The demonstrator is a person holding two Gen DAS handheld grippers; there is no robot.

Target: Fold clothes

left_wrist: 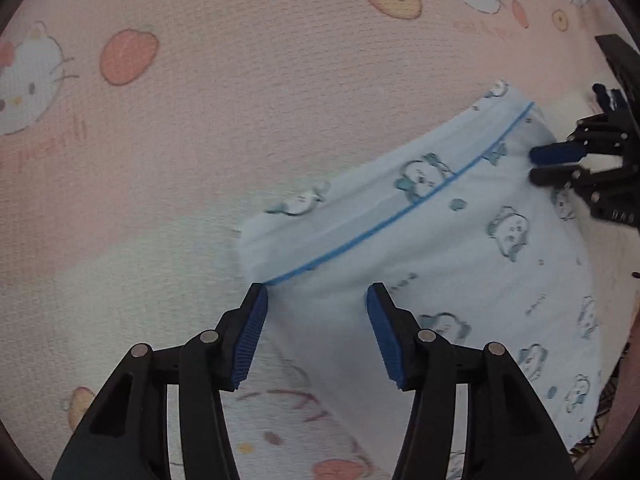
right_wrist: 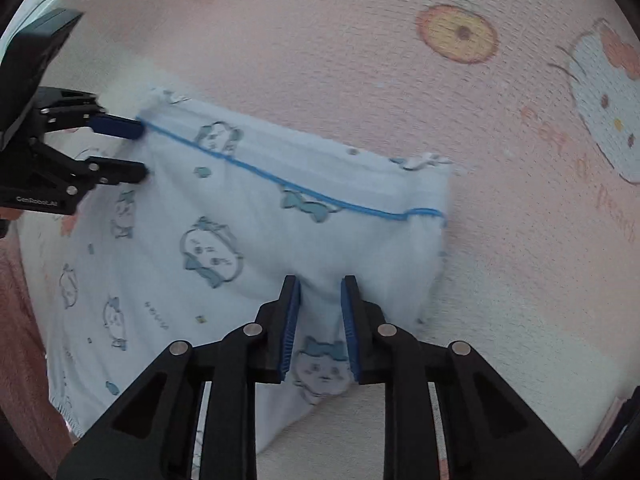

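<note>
A light blue garment [left_wrist: 460,248] with cartoon prints and a blue piping line [right_wrist: 280,184] lies spread on the bed. In the left wrist view my left gripper [left_wrist: 318,288] stands open over the garment's left edge, where the piping ends, its pads clear of the cloth. The right wrist view shows the left gripper [right_wrist: 142,151] at the far left, jaws apart at that same edge. My right gripper [right_wrist: 320,280] has its jaws drawn narrow on a gathered fold of the garment. From the left wrist view the right gripper [left_wrist: 531,165] sits at the garment's far right edge.
A pink bedsheet [left_wrist: 240,100] printed with cartoon cats and fruit lies under everything and stretches away beyond the garment. A reddish-pink fabric [right_wrist: 16,320] borders the left side in the right wrist view.
</note>
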